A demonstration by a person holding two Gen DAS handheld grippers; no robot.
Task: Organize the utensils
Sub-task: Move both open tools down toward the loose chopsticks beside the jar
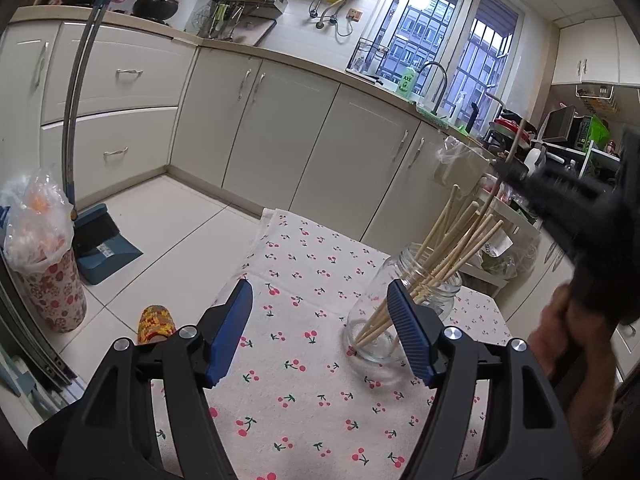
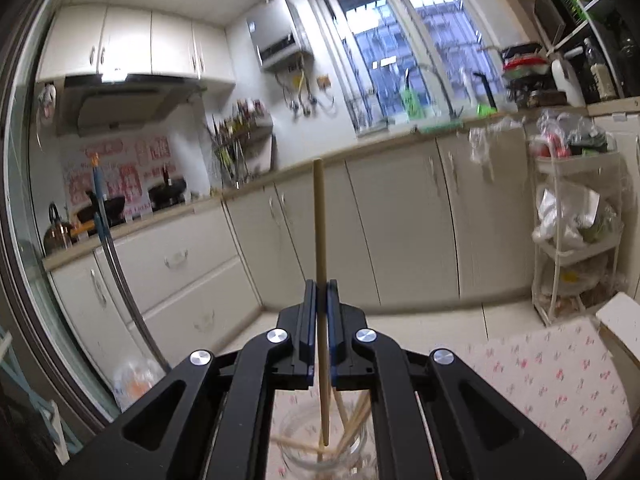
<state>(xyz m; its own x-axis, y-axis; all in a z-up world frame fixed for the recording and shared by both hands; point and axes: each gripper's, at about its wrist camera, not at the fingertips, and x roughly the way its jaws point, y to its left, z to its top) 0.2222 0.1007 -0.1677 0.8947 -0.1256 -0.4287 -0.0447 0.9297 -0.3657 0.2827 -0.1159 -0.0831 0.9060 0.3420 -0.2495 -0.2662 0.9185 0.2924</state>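
We had the left wrist camera sitting just behind the left tool (image 1: 320,320), looking forward and down over the cherry-print cloth (image 1: 304,400), close to the glass jar (image 1: 400,312) beside the tool's right finger. The right wrist camera rode behind the right tool (image 2: 321,308), high above the same jar (image 2: 320,452), facing the base cabinets (image 2: 400,220). Both views shared the jar, cloth, cabinets and barred window (image 1: 452,56); the right tool (image 1: 568,196) itself showed at the left view's right edge.
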